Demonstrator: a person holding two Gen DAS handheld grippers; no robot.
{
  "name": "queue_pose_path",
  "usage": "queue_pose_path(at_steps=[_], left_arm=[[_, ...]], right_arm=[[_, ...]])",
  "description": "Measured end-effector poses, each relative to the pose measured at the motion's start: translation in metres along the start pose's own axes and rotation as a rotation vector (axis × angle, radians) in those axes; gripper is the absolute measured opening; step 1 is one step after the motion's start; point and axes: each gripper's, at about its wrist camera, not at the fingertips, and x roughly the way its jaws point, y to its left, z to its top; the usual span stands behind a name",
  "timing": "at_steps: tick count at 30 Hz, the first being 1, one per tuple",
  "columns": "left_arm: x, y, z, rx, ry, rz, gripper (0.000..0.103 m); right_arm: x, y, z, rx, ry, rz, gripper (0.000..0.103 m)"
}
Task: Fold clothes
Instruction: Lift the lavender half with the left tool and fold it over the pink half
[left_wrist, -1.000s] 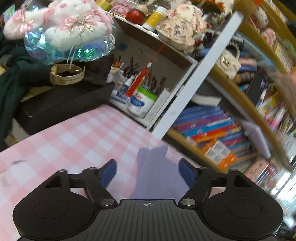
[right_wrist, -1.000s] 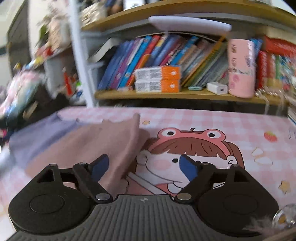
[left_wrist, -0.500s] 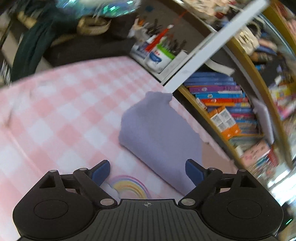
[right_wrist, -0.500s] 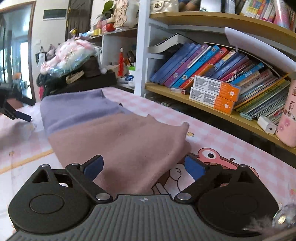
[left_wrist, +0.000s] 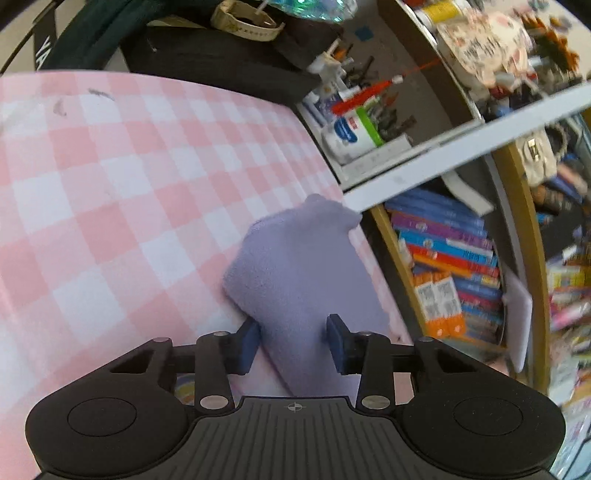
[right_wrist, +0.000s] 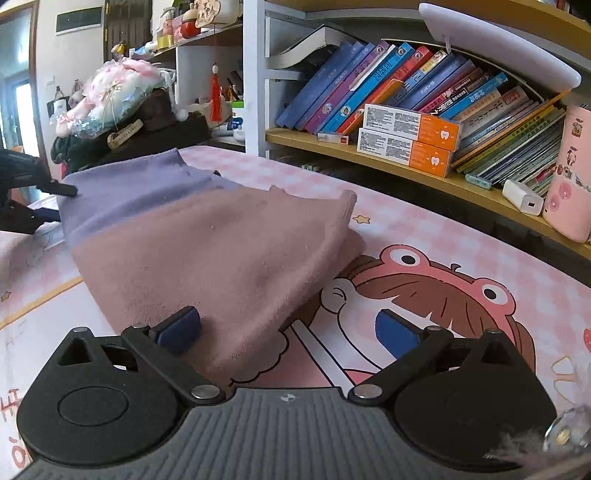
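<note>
Folded lilac-and-dusty-pink knit garment (right_wrist: 207, 236) lies on the pink-and-white checked tablecloth (left_wrist: 92, 192), in front of the wooden bookshelf of coloured books (right_wrist: 424, 92).

Left gripper (left_wrist: 291, 343): blue pads partly closed around the lilac end, both at the fabric's edges; firm clamping cannot be confirmed. Right gripper (right_wrist: 288, 332): fingers wide apart, left pad resting at the pink end's edge, right pad over the cartoon frog-hat print (right_wrist: 436, 288), gripping nothing.
</note>
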Motion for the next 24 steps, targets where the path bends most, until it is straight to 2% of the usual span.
queue_pose_path(at_steps=[2,3,4,6,9,10,13,19,20,24], left_arm=[[0.001,-0.003,-0.002,-0.006,-0.022,0.007,0.029],[-0.002,-0.011,-0.006,0.042,-0.044,-0.001,0.024],[-0.007,-0.024,-0.011,0.127,-0.073,-0.017,0.02],[-0.014,-0.047,-0.02,0.28,-0.115,-0.046,0.02],[-0.017,-0.075,-0.028,0.451,-0.112,-0.075,0.023],[-0.016,-0.075,-0.028,0.451,-0.106,-0.075,0.023],[-0.01,-0.057,-0.021,0.321,-0.077,-0.052,0.023],[0.001,-0.023,-0.006,0.075,-0.021,-0.007,0.038],[0.003,-0.022,-0.006,0.064,-0.025,-0.003,0.042],[0.007,-0.023,-0.009,0.048,-0.066,0.007,0.046]], right_arm=[[0.0,0.0,0.0,-0.001,0.002,0.001,0.103],[0.0,0.001,0.0,-0.002,0.004,0.002,0.103],[0.0,0.001,0.0,-0.002,0.005,0.002,0.103],[0.0,0.001,0.0,-0.002,0.006,0.002,0.103],[0.0,0.001,0.0,0.0,0.008,0.004,0.103],[0.0,0.001,0.0,0.001,0.008,0.004,0.103],[0.0,0.002,0.0,-0.005,0.007,0.001,0.103],[0.001,0.0,0.001,0.005,0.014,0.014,0.103],[0.001,0.0,0.001,0.006,0.014,0.014,0.103],[0.001,-0.001,0.002,0.007,0.015,0.015,0.103]])
